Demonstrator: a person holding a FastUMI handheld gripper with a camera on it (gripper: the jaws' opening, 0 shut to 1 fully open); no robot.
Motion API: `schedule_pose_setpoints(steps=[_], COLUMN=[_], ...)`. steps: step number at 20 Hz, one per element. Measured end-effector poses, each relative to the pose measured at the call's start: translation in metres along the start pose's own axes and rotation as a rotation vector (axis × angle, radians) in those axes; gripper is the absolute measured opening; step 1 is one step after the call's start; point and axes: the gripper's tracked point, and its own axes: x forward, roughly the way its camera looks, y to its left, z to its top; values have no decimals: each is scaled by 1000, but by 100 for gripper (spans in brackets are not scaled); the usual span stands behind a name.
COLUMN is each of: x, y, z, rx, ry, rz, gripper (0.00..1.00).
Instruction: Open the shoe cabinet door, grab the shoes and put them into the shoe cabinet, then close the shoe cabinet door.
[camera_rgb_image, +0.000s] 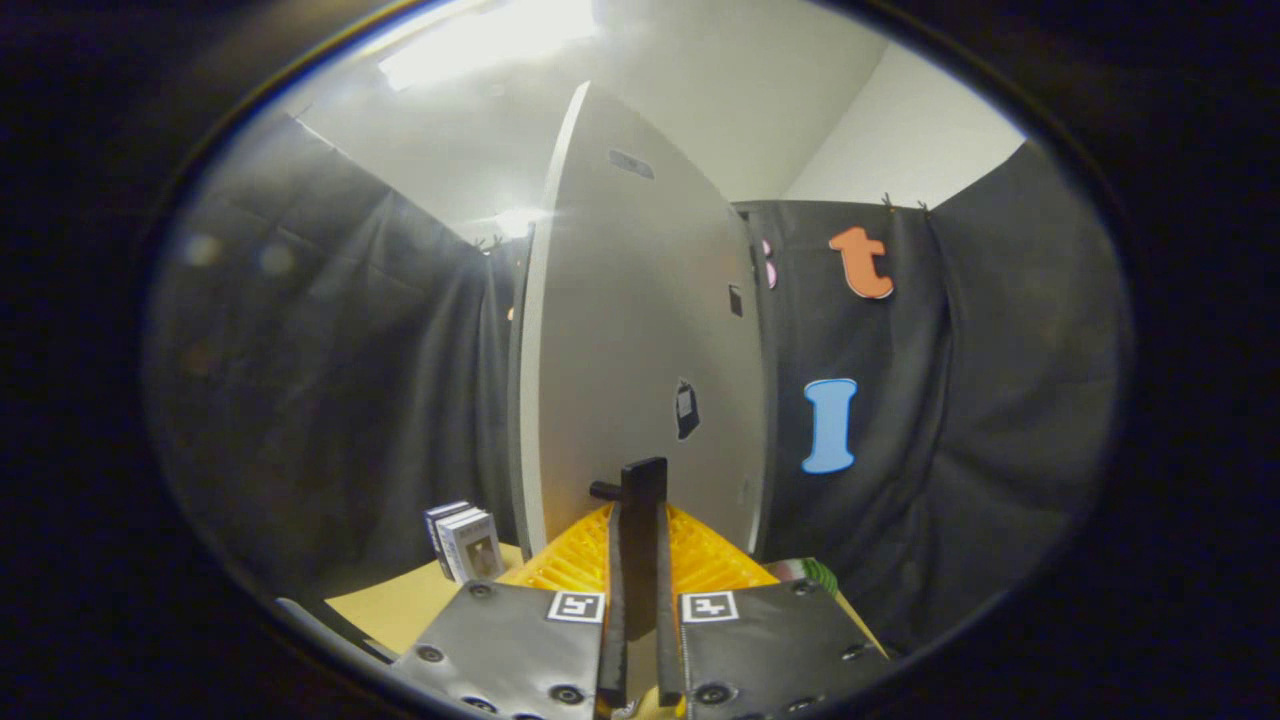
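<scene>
Clamping a black door handle (640, 490) between its two fingers, the gripper (640, 560) sits narrow, both pads pressed against the handle's flat sides. The handle stands out from the near face of the shoe cabinet door (640, 330), a tall pale grey panel seen almost edge-on, its left edge nearest. Two small dark stickers (686, 408) sit on the door's face above the handle; whatever is printed on them is too small to read. A small dark rectangle lies near the door's top.

Low on the left, beyond the fingers, a tan tabletop (400, 605) carries a small upright box (465, 540) with a pale front; its print cannot be read. Just right of the fingers a striped green and red object (815, 572) peeks up, too hidden to identify. Black cloth walls hang left and right, with a white wall and ceiling above and a bright ceiling light (480, 40) glaring at the far left.
</scene>
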Motion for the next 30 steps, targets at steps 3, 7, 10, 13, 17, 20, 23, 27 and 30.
schedule_pose_setpoints(steps=[3, 7, 10, 13, 17, 20, 23, 27, 30], x=[-12, -32, -48, -66, -83, -87, -85, -55, -41], y=[-31, -78, -103, -134, -136, -114, -79, -29, 15], z=[1, 7, 3, 7, 0, 4, 4, -33, -84], rx=[27, 34, 41, 47, 27, 31, -1, -5, 44], ry=[6, -11, -8, -25, -19, -47, -86, -60, 30], rz=[-47, -155, -208, -289, -313, -275, -214, -105, -22], gripper=[13, 13, 8, 4, 2, 2, 2, 7, 13])
